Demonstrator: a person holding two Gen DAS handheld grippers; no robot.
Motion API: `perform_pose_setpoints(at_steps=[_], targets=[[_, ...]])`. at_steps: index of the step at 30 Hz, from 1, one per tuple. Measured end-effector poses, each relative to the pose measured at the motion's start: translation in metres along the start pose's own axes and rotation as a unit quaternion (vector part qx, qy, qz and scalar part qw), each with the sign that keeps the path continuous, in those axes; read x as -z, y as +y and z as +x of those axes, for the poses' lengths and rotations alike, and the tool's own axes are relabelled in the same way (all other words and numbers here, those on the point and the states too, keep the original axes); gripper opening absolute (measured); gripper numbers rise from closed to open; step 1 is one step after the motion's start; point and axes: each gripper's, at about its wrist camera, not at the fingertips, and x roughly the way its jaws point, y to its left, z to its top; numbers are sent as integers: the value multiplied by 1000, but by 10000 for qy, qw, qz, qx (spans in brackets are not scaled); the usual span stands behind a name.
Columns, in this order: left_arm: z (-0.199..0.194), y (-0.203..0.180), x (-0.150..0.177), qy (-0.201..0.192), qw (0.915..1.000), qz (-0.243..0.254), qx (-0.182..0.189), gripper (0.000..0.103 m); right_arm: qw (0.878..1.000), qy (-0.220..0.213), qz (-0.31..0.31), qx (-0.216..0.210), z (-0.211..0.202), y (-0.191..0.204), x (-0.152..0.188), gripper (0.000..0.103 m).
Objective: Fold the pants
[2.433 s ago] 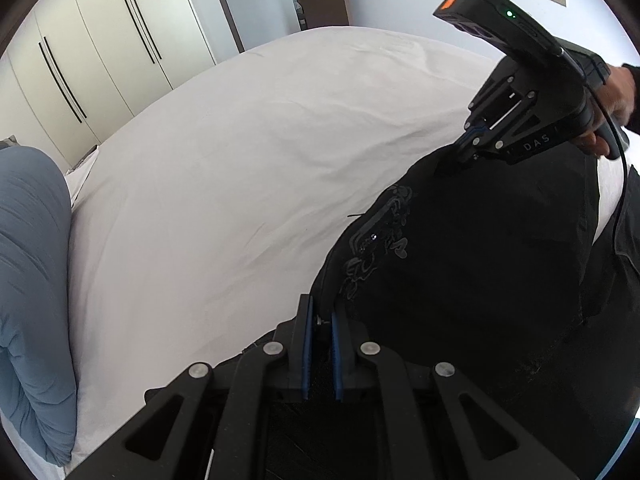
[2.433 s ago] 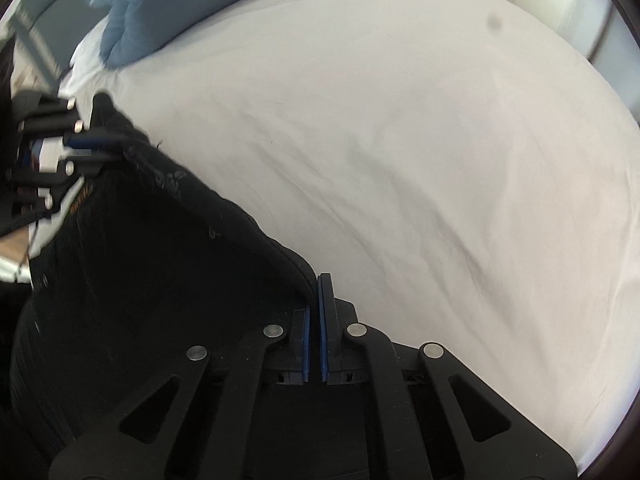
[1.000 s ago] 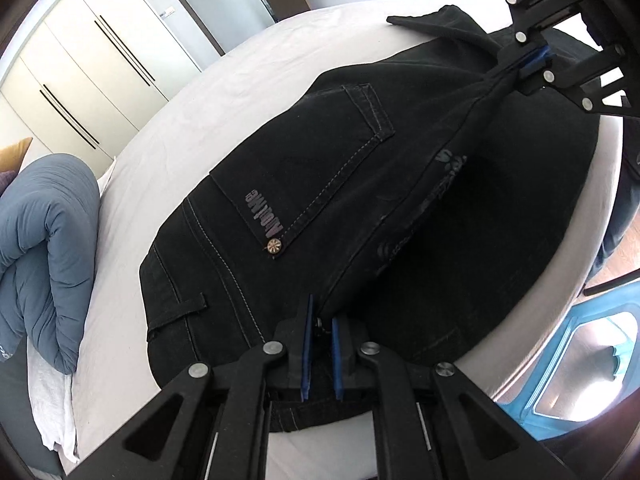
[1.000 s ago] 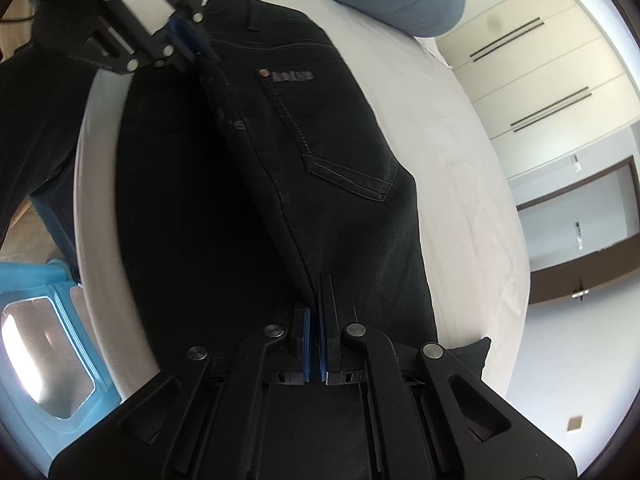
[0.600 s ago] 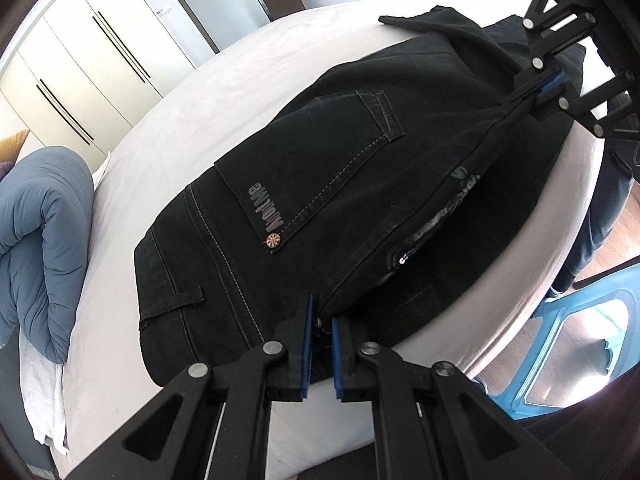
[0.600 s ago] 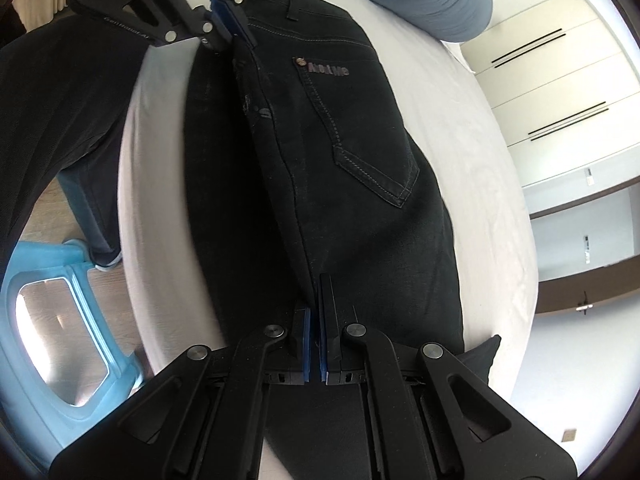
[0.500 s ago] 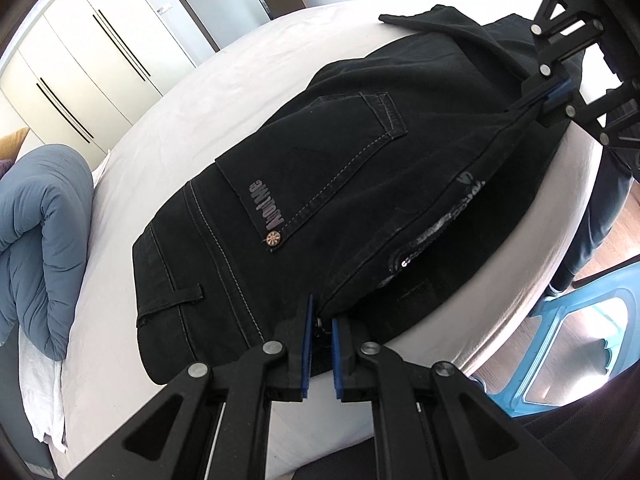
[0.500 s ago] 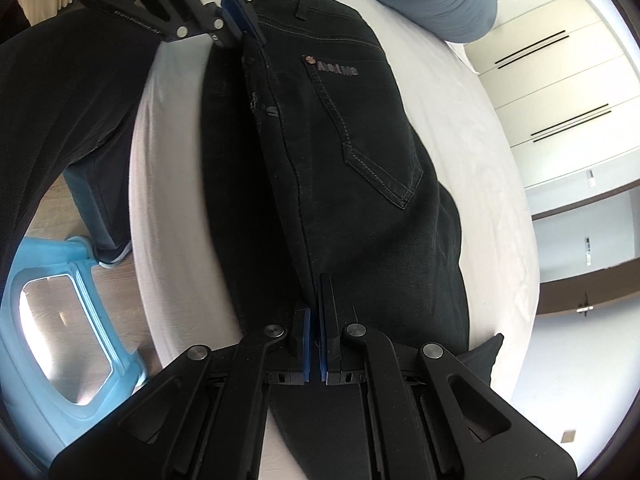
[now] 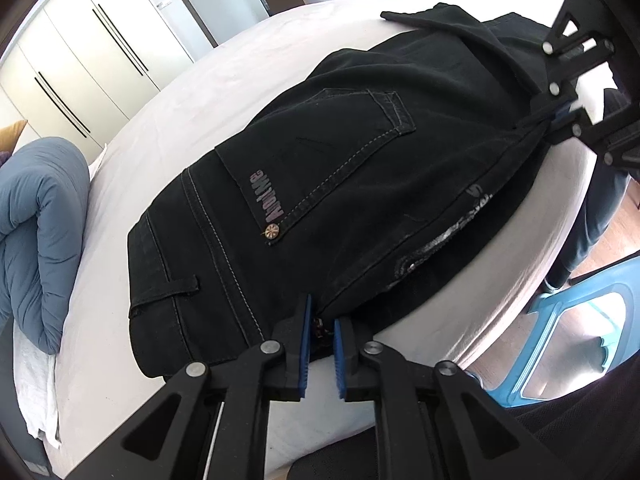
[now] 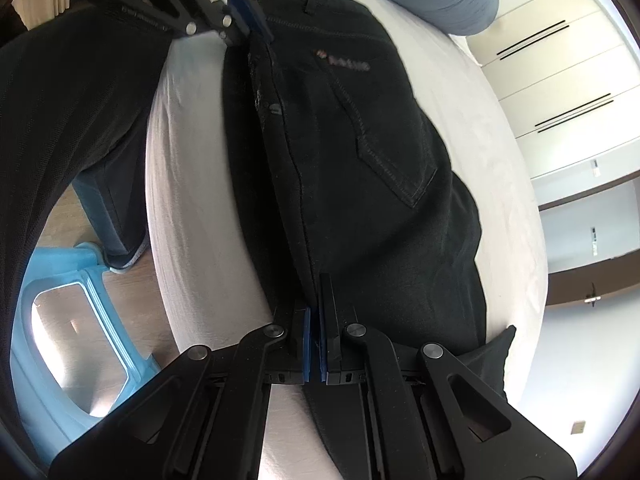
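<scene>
White bedsheet (image 9: 168, 148) fills the room's foreground, with the black pants (image 9: 360, 184) folded lengthwise on it, stretched from the left gripper (image 9: 320, 354) ahead to the right gripper (image 10: 316, 350). Compared with a second ago the cloth lies lower and flatter, and the left jaws are now opening with the waist edge between them. The right gripper stays clenched on the fold, so any pull could drag the freed end and skew the fold.

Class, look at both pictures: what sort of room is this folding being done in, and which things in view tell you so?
Most likely a bedroom. The black pants lie on a bed with a white sheet, a rolled blue duvet sits at one end, and tall white wardrobe doors line the wall behind.
</scene>
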Motion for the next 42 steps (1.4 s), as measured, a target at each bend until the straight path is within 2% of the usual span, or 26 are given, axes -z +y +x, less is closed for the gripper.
perform_pose_setpoints(at_steps=[2,4,6,10,13,17,19,20,22,23,25,27,28,29,30,31,34,36,39,41,42], targets=[[0,0,1,19,9998,75,-186,26,10000,6,36,-10,6,1,3,2],[-3,2,1,91,9991,82,-400,51,9998,-3,194,-62,10,0,4,2],[-9,11,0,182,9995,-75,-261,72,9993,-9,356,-135,12,-4,5,2],[-28,25,-6,146,9994,-295,-123,73,9991,-62,405,-71,14,-2,9,3],[-37,29,-24,-70,9977,-679,-28,73,9986,-65,520,6,18,-1,9,4],[-20,21,-73,-370,9929,-1082,332,73,9964,-88,844,-13,21,-7,10,4],[-6,4,-94,-390,9907,-1155,612,68,9940,-175,1075,-35,21,-11,14,4],[5,0,-101,-312,9893,-1190,783,68,9929,-235,1167,-40,21,-12,16,4],[41,-7,-108,224,9843,-1322,1145,63,9906,-410,1303,-9,20,-14,21,5],[57,-16,-104,429,9853,-1270,1056,64,9899,-488,1332,27,19,-14,24,6],[60,-18,-96,243,9843,-1395,1052,66,9885,-533,1414,-11,16,-16,30,8],[58,-13,-95,295,9815,-1530,1109,66,9847,-581,1635,-165,11,-22,37,10],[57,-15,-95,325,9832,-1451,1061,66,9788,-704,1909,-251,3,-30,45,20],[55,-16,-96,344,9850,-1362,1002,66,9732,-813,2129,-318,-3,-37,51,45],[53,-16,-98,367,9853,-1351,981,65,9660,-920,2380,-421,-9,-45,58,63],[50,-16,-102,398,9850,-1371,967,62,9508,-1139,2822,-586,-19,-59,71,87],[35,-11,-118,167,9825,-1605,934,58,9109,-1586,3761,-604,-42,-104,104,89],[29,-6,-132,-55,9753,-1874,1169,58,8948,-1546,4158,-507,-43,-134,118,89],[34,-3,-154,-218,9611,-2251,1584,58,8678,-1313,4775,-413,-28,-198,141,89],[48,-3,-163,-186,9461,-2575,1955,51,8470,-887,5222,-459,-6,-251,153,89],[58,-5,-165,-73,9410,-2662,2088,44,8347,-640,5447,-495,7,-278,159,89]])
